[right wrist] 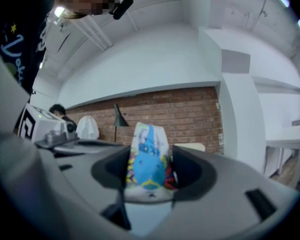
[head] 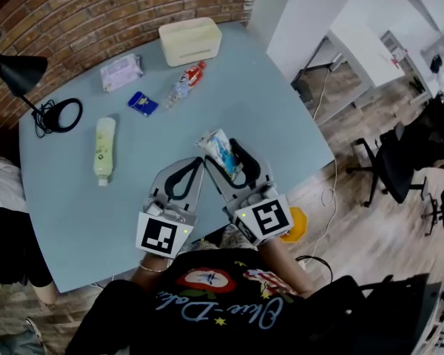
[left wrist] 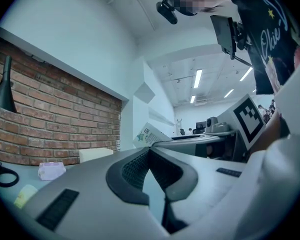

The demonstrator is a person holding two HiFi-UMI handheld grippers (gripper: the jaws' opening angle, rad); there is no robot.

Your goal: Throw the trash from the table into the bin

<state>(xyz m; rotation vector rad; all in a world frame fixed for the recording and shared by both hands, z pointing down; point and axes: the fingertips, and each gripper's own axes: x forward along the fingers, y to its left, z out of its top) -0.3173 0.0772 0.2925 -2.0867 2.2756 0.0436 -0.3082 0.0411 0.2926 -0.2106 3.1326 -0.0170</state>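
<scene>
The tabletop (head: pixel 281 117) is wide and pale blue, and it stands against a brick wall. Several things lie on it, away from the person: a cream box (head: pixel 190 41), a wipes pack (head: pixel 121 72), a bottle (head: pixel 185 85), a green tube (head: pixel 103 150) and a small blue packet (head: pixel 143 103). Both grippers are over the near part, close side by side.

The right gripper (head: pixel 228 160) has its fingers closed on a colourful bag (right wrist: pixel 149 156), which stands upright between them and seems clear of the tabletop. The left gripper (head: pixel 194 166) has its fingers together at the tips, with nothing between them.

I judge that the step in hand is carrying the bag to the bin. No bin is clearly in view. An orange thing (head: pixel 296 224) on the floor beside the person may be it, but I cannot tell. The next move calls for bringing the bag over the bin's opening, then spreading the fingers to drop it.
</scene>
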